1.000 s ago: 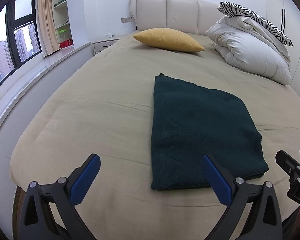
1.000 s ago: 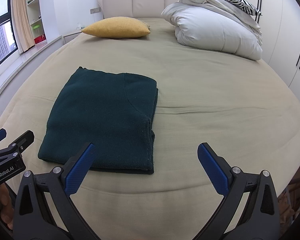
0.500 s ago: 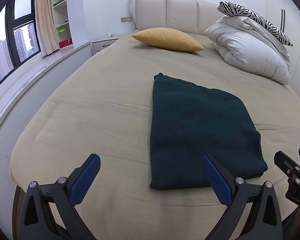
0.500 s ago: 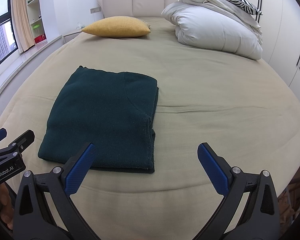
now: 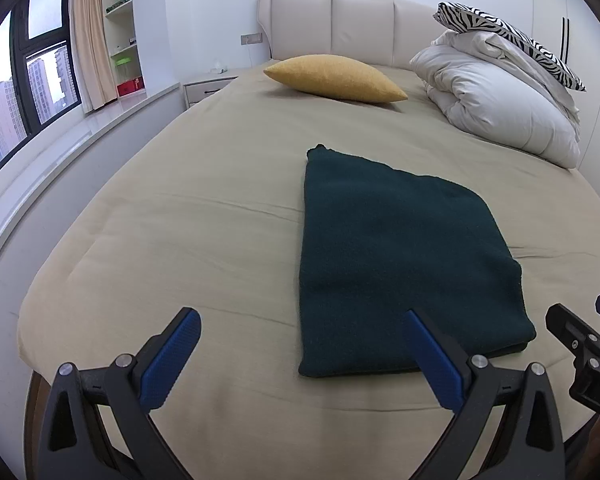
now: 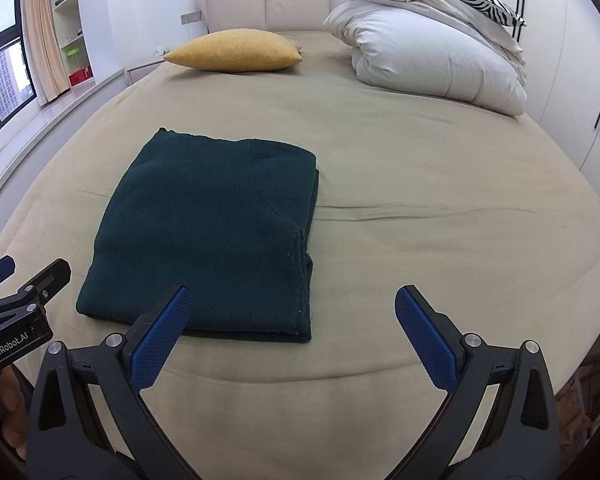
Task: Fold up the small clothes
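Observation:
A dark green knit garment (image 5: 400,256) lies folded into a flat rectangle on the beige bed (image 5: 188,232); it also shows in the right wrist view (image 6: 212,232). My left gripper (image 5: 300,340) is open and empty, held above the bed's near edge, with its right finger over the garment's near edge. My right gripper (image 6: 294,324) is open and empty, held near the garment's near right corner. Each gripper shows at the edge of the other's view, the right one (image 5: 580,340) and the left one (image 6: 24,292).
A yellow pillow (image 5: 334,78) lies near the headboard (image 5: 340,20). A folded white duvet (image 5: 500,108) with a zebra-print pillow (image 5: 508,40) on top sits at the far right. A window sill (image 5: 60,140) and a nightstand (image 5: 208,86) stand left of the bed.

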{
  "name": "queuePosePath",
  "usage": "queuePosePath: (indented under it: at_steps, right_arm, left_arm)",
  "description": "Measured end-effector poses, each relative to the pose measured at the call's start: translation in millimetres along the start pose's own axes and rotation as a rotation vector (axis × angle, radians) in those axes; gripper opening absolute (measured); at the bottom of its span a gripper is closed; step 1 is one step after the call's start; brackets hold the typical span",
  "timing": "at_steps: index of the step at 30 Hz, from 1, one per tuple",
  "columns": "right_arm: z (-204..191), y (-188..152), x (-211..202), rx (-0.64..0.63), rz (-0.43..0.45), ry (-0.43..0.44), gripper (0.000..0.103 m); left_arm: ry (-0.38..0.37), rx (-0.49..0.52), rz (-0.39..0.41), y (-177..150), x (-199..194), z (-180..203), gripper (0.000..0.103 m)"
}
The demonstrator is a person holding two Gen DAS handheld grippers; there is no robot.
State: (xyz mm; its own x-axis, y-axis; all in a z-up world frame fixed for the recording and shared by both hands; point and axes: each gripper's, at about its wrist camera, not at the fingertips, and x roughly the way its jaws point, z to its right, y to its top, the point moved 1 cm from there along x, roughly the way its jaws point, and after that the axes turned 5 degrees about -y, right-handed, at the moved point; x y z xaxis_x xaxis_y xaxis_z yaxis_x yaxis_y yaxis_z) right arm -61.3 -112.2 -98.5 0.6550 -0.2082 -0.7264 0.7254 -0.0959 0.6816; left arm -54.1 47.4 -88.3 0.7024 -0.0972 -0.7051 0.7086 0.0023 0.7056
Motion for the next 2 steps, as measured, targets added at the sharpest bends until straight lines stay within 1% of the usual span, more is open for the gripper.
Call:
queuePosePath:
  at_steps: [2]
  right_arm:
    - [0.7, -0.4, 0.0, -0.001, 0.0, 0.001, 0.103]
  left_arm:
    - [-0.001, 0.003, 0.003, -0.3, 0.1, 0.4, 0.103]
